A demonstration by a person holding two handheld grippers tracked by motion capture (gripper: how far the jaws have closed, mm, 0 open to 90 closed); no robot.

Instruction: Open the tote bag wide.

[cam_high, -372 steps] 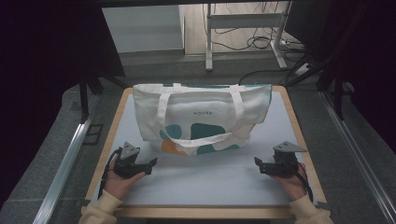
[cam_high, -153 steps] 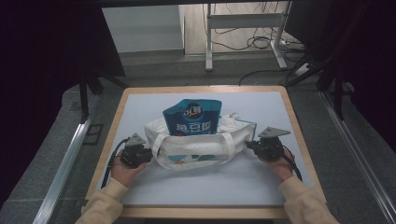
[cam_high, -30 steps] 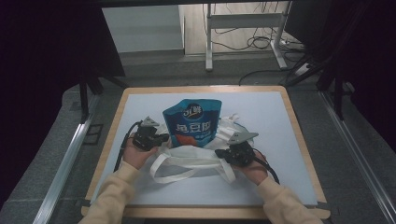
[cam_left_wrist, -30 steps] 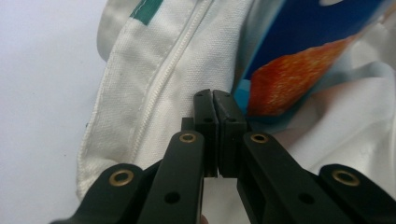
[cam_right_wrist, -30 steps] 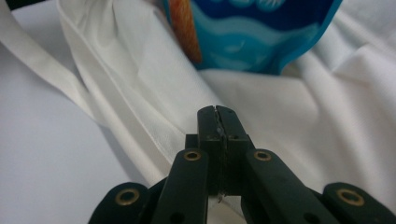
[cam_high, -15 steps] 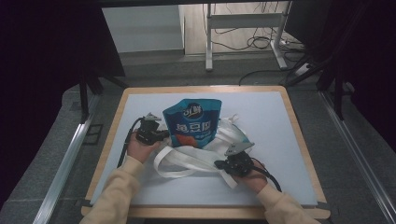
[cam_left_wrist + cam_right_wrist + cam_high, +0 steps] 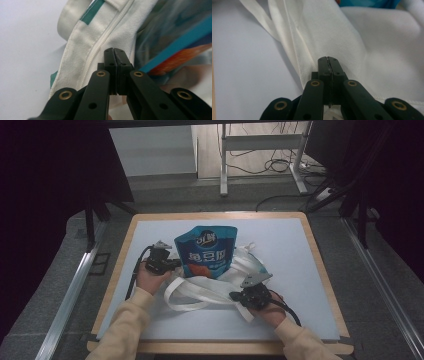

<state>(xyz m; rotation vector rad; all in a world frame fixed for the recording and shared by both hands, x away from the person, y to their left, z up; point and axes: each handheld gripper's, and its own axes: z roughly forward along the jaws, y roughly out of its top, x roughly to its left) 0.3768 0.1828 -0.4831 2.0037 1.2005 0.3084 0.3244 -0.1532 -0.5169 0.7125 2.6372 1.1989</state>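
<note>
A blue stand-up pouch point(image 7: 205, 251) stands mid-table, with a white tote bag point(image 7: 210, 287) crumpled low around its base and its handles spread toward the front. My left gripper point(image 7: 175, 263) is at the pouch's left side, shut on the bag's stitched rim point(image 7: 100, 32), and the pouch point(image 7: 175, 42) is just right of the left gripper point(image 7: 113, 50). My right gripper point(image 7: 234, 296) is in front of the pouch and to its right. That right gripper point(image 7: 327, 58) is shut on a fold of the white bag fabric point(image 7: 362, 37), and a blue strip of pouch point(image 7: 367, 2) shows beyond.
The work surface is a pale mat point(image 7: 290, 250) in a wooden frame point(image 7: 320, 265). Bare mat lies to the right, behind the pouch and along the front. Metal rails point(image 7: 70, 290) run beside the table, with table legs and cables on the floor behind.
The right gripper has slid a little toward the front edge with the bag fabric. The left gripper has hardly moved. The pouch stands in the same place.
</note>
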